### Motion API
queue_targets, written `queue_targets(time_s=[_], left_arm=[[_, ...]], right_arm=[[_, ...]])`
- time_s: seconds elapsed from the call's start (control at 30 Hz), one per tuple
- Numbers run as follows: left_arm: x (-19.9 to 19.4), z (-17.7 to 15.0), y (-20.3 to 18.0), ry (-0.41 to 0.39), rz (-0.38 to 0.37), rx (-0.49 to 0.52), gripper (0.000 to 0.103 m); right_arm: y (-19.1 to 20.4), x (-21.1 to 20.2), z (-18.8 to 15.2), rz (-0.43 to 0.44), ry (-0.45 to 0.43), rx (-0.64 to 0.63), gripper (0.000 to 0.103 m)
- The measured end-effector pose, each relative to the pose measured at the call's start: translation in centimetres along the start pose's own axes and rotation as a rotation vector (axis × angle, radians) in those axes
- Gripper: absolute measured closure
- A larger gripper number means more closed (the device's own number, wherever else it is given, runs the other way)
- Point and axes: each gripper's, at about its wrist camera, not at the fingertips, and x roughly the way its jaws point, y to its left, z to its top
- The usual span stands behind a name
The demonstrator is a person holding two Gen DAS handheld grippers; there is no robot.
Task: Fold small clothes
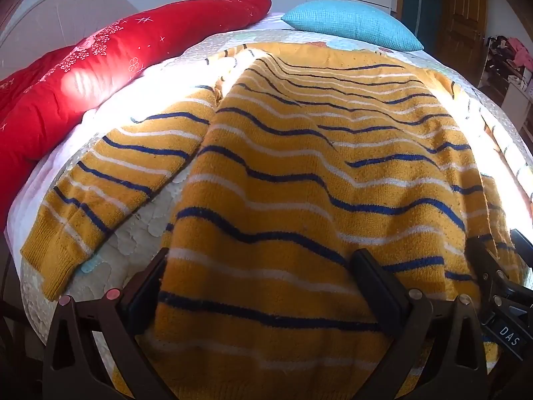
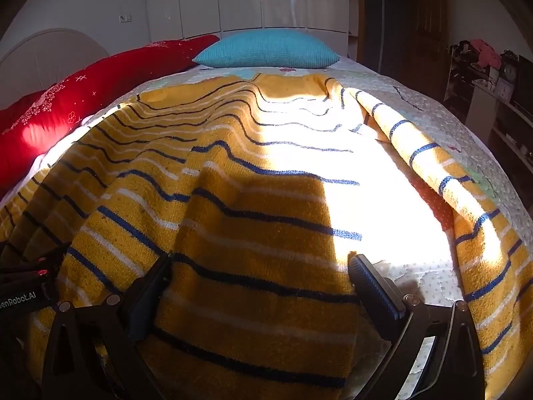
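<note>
Bedspread (image 1: 140,230) — striped sweater (image 1: 299,183) flat, red pillow (image 1: 100,66) beside — teal cushion (image 1: 353,23) beyond

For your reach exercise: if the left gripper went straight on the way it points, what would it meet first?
Most likely the striped sweater: the open left gripper already straddles its hem, angled down at it.

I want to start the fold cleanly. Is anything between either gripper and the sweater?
Nothing visible. The sweater lies spread on the bed, its hem already between the open fingers of the left gripper and right gripper. Both pillows sit far behind.
</note>
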Motion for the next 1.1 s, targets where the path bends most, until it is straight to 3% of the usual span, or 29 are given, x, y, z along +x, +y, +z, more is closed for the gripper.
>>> queue_targets(time_s=[0.8,0.93,1.03,1.1], left_arm=[[0.1,0.1,-0.2,-0.007,0.000,-0.005,0.000],[0.0,0.2,-0.1,-0.023,-0.005,-0.004,0.000],[0.0,0.0,0.0,-0.052,-0.012,-0.002,0.000],[-0.1,-0.1,0.1,-0.061,-0.017,-0.004,0.000]], right_arm=[[0.6,-0.3,-0.3,-0.010,-0.033,-0.013,0.000],[0.4,-0.5,0.9,0.012,0.027,-0.056,0.000],[-1.7,-3.4,2.6,0.054,0.015,-0.042,0.006],[-4.6,-6.4,3.2,0.017,-0.042,-0.019,0.006]])
